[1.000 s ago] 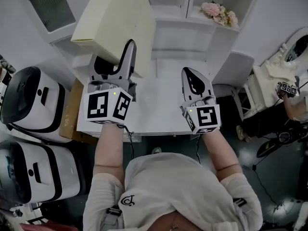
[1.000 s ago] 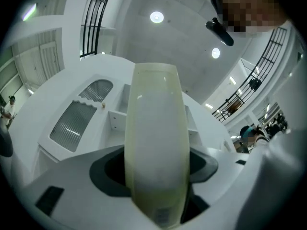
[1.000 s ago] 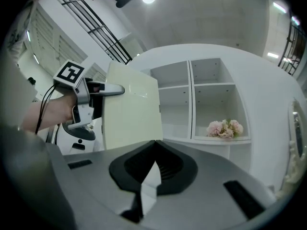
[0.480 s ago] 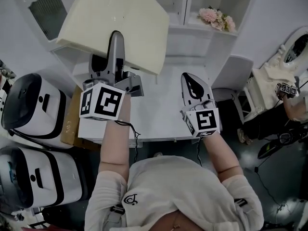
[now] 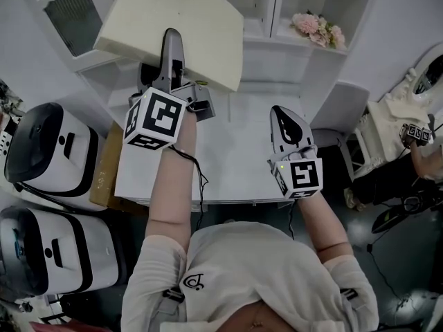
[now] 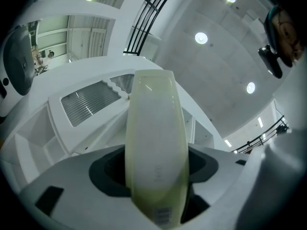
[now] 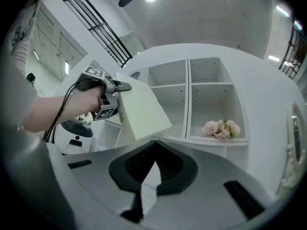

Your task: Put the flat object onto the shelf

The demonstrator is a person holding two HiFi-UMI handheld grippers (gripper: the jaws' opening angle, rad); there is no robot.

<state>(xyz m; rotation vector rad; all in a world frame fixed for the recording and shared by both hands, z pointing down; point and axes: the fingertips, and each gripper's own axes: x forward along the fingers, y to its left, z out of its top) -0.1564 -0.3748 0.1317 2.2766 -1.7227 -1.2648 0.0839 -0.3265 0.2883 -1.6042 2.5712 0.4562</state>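
A pale cream flat board (image 5: pixel 173 19) is held up in the air in front of the white shelf unit (image 5: pixel 273 43), tilted, its far corner near the left cubby. My left gripper (image 5: pixel 173 54) is shut on the board's near edge. In the left gripper view the board (image 6: pixel 156 143) stands edge-on between the jaws of my left gripper (image 6: pixel 156 181). My right gripper (image 5: pixel 287 126) hovers over the white table (image 5: pixel 235 164), shut and empty. The right gripper view shows the board (image 7: pixel 141 109), the left gripper (image 7: pixel 120 86) and the shelf cubbies (image 7: pixel 188 99).
Pink flowers (image 5: pixel 317 25) lie in the right lower cubby. Two white round appliances (image 5: pixel 45 158) (image 5: pixel 48 254) and a brown box (image 5: pixel 104 164) stand left of the table. A louvred cabinet door (image 5: pixel 73 5) is at the far left. A person's hand (image 5: pixel 422 151) shows at the right edge.
My left gripper has risen and carried the board up and to the right, closer to the shelf, turning its marker cube. The right gripper has shifted slightly right and stayed shut.
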